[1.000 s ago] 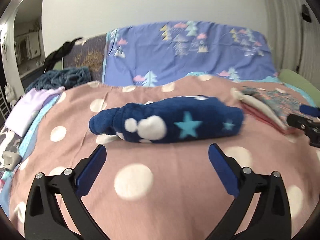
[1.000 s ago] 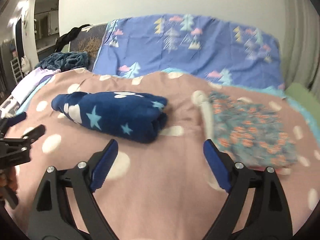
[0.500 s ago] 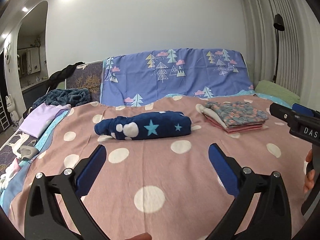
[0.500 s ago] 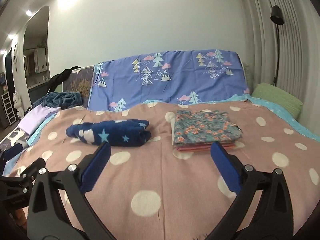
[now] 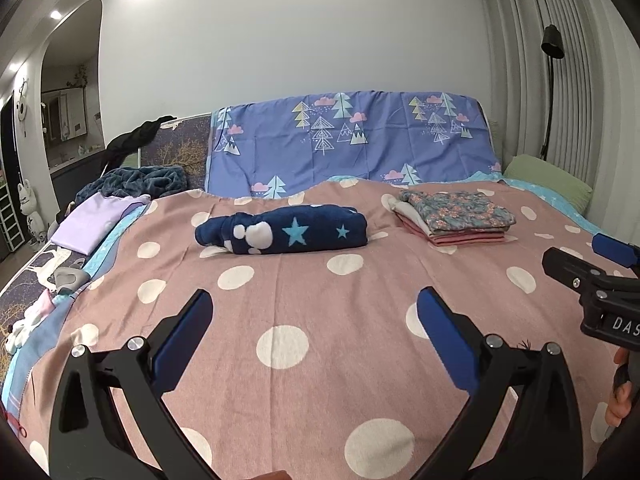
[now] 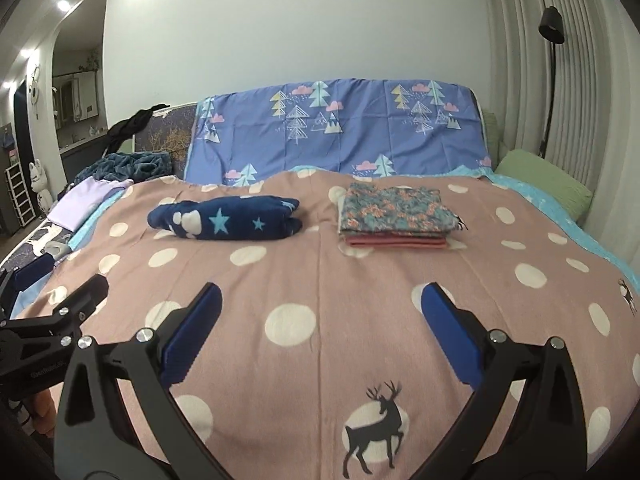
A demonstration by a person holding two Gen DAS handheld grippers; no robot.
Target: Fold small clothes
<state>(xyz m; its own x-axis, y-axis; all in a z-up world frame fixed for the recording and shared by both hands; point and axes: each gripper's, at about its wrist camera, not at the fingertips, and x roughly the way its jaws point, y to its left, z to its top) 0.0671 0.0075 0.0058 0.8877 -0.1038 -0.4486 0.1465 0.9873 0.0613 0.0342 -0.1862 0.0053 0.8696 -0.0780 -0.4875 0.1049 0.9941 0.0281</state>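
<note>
Risk assessment: the navy star-print garment point(image 5: 286, 231) sits as a loose, thick roll on the dotted bedspread point(image 5: 304, 380), with one bunched end toward the left. It is judged liable to slump or unroll if left as it is or nudged, because fleece of that bulk holds a crease poorly. The folded stack point(image 6: 394, 216) topped by floral cloth lies just right of it. A careless transfer of the roll onto that stack could skew its edges or push the top layers off. A further hazard is the two tools crossing: each appears at the edge of the other's view, so a reach toward the middle could bring them into contact.

Tool state: the left tool point(image 5: 314, 326) stands spread wide with nothing between its blue pads. The right tool point(image 6: 320, 320) is likewise spread to its fullest, its jaws having just been opening, and it holds nothing.

Position: both tools hover over the near part of the bed, well apart from the clothes. The navy garment lies ahead of the left tool and slightly left of its centre line. In the right wrist view it lies ahead and to the left, and the stack ahead and slightly right.
</note>
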